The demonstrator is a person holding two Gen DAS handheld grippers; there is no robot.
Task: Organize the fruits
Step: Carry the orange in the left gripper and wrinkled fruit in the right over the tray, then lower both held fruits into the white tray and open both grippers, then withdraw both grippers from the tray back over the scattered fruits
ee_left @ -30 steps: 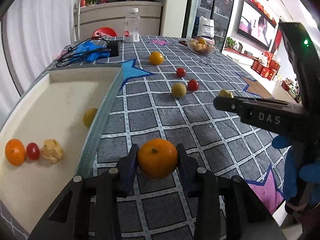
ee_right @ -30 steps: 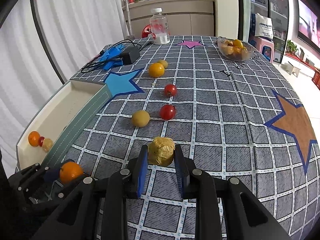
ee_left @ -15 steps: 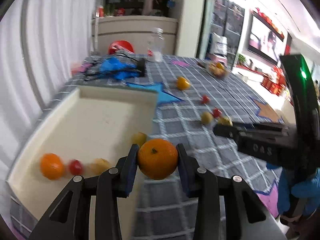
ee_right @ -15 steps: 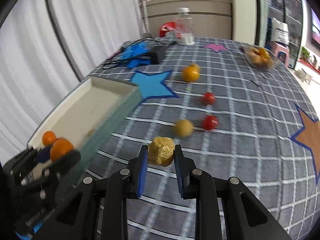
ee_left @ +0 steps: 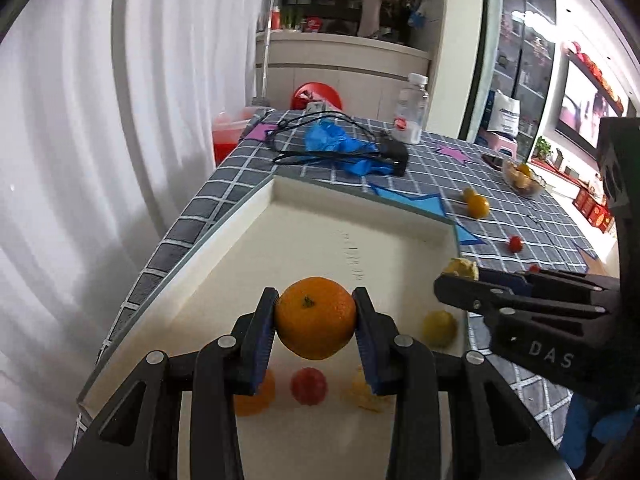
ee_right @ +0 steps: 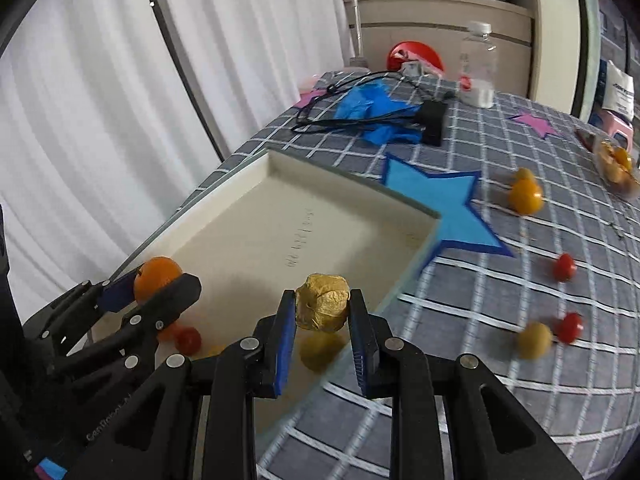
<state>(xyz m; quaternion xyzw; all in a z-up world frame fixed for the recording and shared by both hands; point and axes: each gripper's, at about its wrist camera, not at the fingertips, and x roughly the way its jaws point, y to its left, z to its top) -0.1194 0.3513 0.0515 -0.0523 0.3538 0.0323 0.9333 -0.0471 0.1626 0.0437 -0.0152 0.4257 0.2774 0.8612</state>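
My left gripper (ee_left: 316, 322) is shut on an orange mandarin (ee_left: 316, 318) and holds it above the near part of the cream tray (ee_left: 280, 240). Below it in the tray lie another mandarin (ee_left: 256, 398), a red cherry tomato (ee_left: 308, 386), a papery husk fruit (ee_left: 366, 398) and a yellow round fruit (ee_left: 439, 328). My right gripper (ee_right: 322, 312) is shut on a golden husk fruit (ee_right: 322, 307) over the tray's (ee_right: 248, 232) right rim. Loose fruits remain on the cloth: an orange one (ee_right: 525, 196), two cherry tomatoes (ee_right: 564, 267) and a yellow one (ee_right: 534, 340).
The table has a grey checked cloth with a blue star (ee_right: 448, 204). At the far end lie blue gloves (ee_right: 372, 110), black cables with a charger (ee_right: 434, 120) and a water bottle (ee_right: 478, 68). A glass bowl of fruit (ee_right: 616, 166) stands far right. White curtains hang at left.
Both grippers have swung left from over the checked cloth to over the tray, each still gripping its fruit. The fruits in the tray now lie under the left gripper.
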